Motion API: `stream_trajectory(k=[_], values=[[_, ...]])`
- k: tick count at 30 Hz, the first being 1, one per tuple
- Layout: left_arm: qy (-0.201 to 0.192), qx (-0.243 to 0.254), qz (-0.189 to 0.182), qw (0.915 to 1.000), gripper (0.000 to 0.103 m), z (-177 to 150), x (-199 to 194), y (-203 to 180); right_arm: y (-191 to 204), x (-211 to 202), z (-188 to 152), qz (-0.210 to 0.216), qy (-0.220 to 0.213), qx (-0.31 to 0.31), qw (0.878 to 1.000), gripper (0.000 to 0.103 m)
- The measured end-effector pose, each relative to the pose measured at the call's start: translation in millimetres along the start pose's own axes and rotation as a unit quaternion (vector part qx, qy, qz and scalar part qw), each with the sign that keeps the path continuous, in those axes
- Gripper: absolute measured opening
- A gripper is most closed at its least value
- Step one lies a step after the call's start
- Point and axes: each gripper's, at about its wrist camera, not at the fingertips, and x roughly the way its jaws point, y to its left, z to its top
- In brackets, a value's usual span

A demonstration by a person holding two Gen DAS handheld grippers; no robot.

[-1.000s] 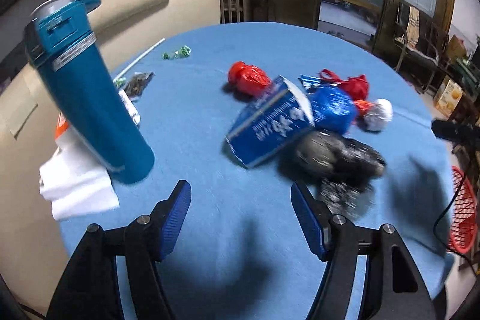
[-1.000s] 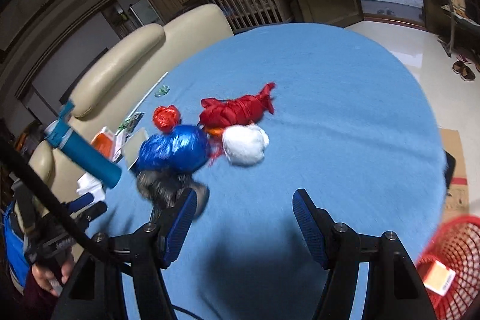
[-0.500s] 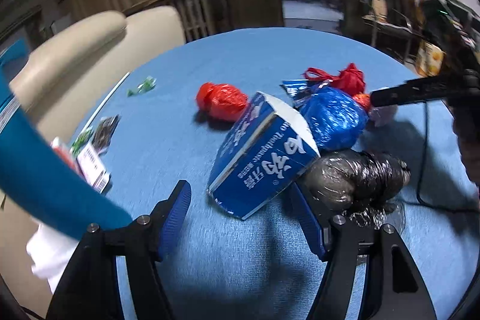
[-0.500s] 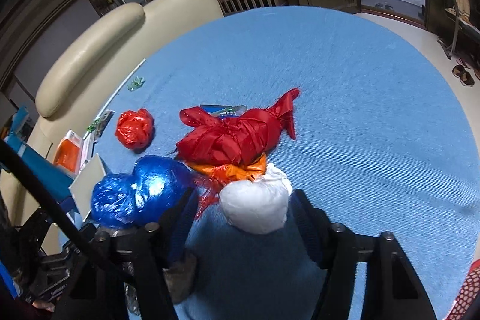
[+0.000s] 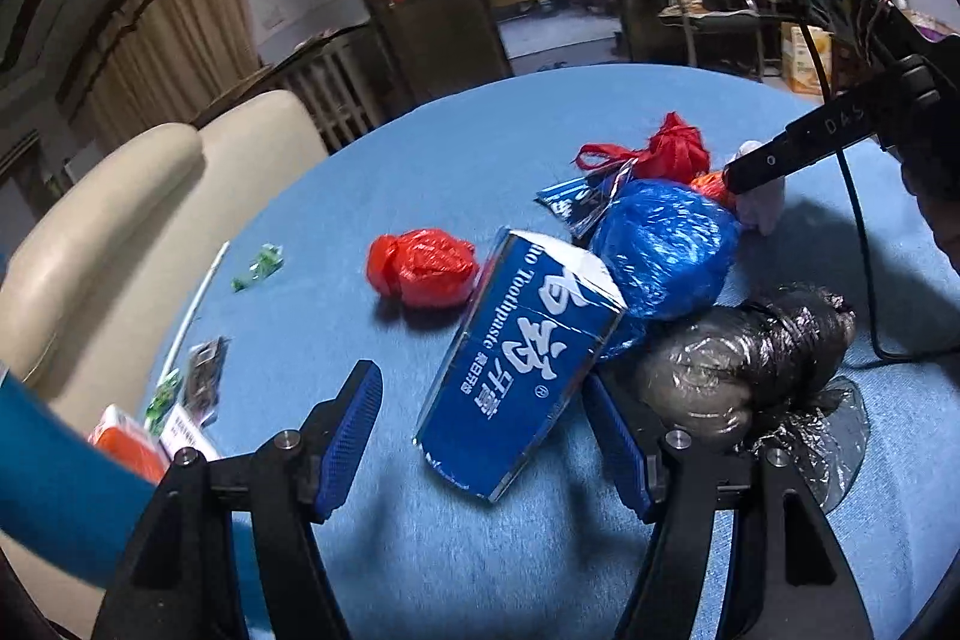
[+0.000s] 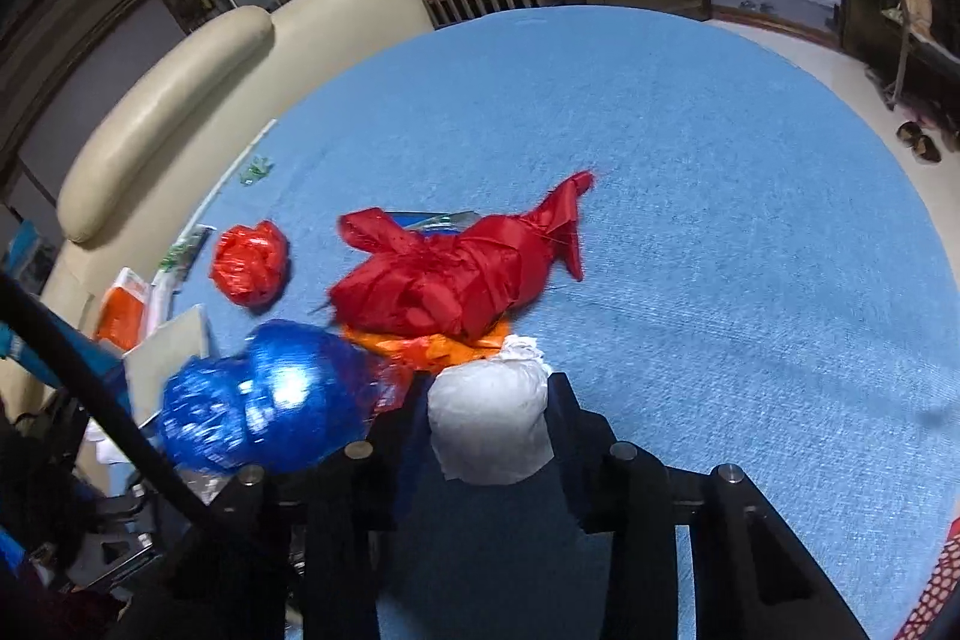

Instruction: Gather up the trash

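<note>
On the blue table cloth (image 6: 720, 220) lies a heap of tied plastic bags. My right gripper (image 6: 486, 430) is closing its jaws, and the white bag (image 6: 489, 424) fills the gap, touched by both pads. Beside it lie an orange bag (image 6: 432, 346), a large red bundle (image 6: 444, 274), a shiny blue bag (image 6: 270, 400) and a small red bag (image 6: 249, 262). My left gripper (image 5: 486, 442) is open around the lower end of a blue toothpaste box (image 5: 522, 364), with a gap at the left finger. A black bag (image 5: 750, 358) lies just right of it.
A teal bottle (image 5: 48, 472) crosses the lower left edge beside an orange packet (image 5: 126, 442) and small wrappers (image 5: 258, 268). A cream sofa (image 5: 120, 196) borders the table's left side. A red basket (image 6: 942, 580) stands on the floor at lower right.
My right gripper came forward and down over the white bag and narrowed its jaws onto it. The left gripper rolled and closed in on the toothpaste box; the teal bottle slid to the frame's edge.
</note>
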Motion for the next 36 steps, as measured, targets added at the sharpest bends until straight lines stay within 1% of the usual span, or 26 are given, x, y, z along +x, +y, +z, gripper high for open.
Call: stream_trajectory(k=[2, 3, 8, 10, 11, 12, 14, 17, 18, 19, 22, 24, 27, 34, 36], values=[[0.003, 0.002, -0.012, 0.9999, 0.07, 2, 4, 3, -1, -3, 0, 0.006, 0.001, 0.004, 1.0, 0.058], [0.005, 0.002, -0.018, 0.9998, 0.07, 3, 7, 4, -1, -4, 1, 0.004, 0.0, 0.002, 1.0, 0.063], [0.017, -0.002, -0.05, 0.9986, 0.07, 4, 18, 9, 6, 5, 0, -0.012, 0.008, -0.009, 1.0, 0.063], [0.021, -0.009, -0.059, 0.998, 0.07, 4, 19, 13, 7, 9, -2, -0.016, 0.014, -0.014, 1.0, 0.062], [0.021, -0.018, -0.065, 0.9975, 0.07, 4, 18, 17, 8, 9, -4, -0.015, 0.014, -0.015, 1.0, 0.058], [0.021, -0.026, -0.07, 0.997, 0.07, 4, 16, 19, 9, 8, -5, -0.014, 0.009, -0.019, 1.0, 0.046], [0.017, -0.048, -0.085, 0.9951, 0.07, 5, 10, 25, 9, 6, -8, -0.018, 0.006, -0.024, 1.0, 0.042], [0.01, -0.061, -0.089, 0.9941, 0.07, 8, 1, 31, 5, 1, -13, -0.016, 0.001, -0.02, 1.0, 0.041], [0.01, -0.061, -0.083, 0.9947, 0.07, 10, -1, 33, 3, -1, -14, -0.012, -0.001, -0.017, 1.0, 0.041], [0.012, -0.057, -0.069, 0.9959, 0.07, 13, -2, 33, 2, -2, -15, -0.009, -0.002, -0.015, 1.0, 0.041], [0.023, -0.05, -0.054, 0.9971, 0.07, 18, 3, 35, -1, -9, -20, 0.001, -0.004, -0.009, 1.0, 0.041], [0.037, -0.044, -0.047, 0.9973, 0.07, 20, 13, 35, -4, -14, -25, 0.007, -0.005, -0.007, 1.0, 0.041], [0.06, -0.022, -0.028, 0.9976, 0.07, 25, 31, 25, -6, -18, -32, 0.013, -0.005, -0.002, 1.0, 0.041], [0.072, -0.008, -0.053, 0.996, 0.07, 40, 52, 12, -14, -25, -43, 0.023, -0.008, 0.008, 1.0, 0.041], [0.077, -0.02, -0.066, 0.9947, 0.069, 42, 58, 12, -15, -29, -45, 0.027, -0.011, 0.01, 1.0, 0.041]])
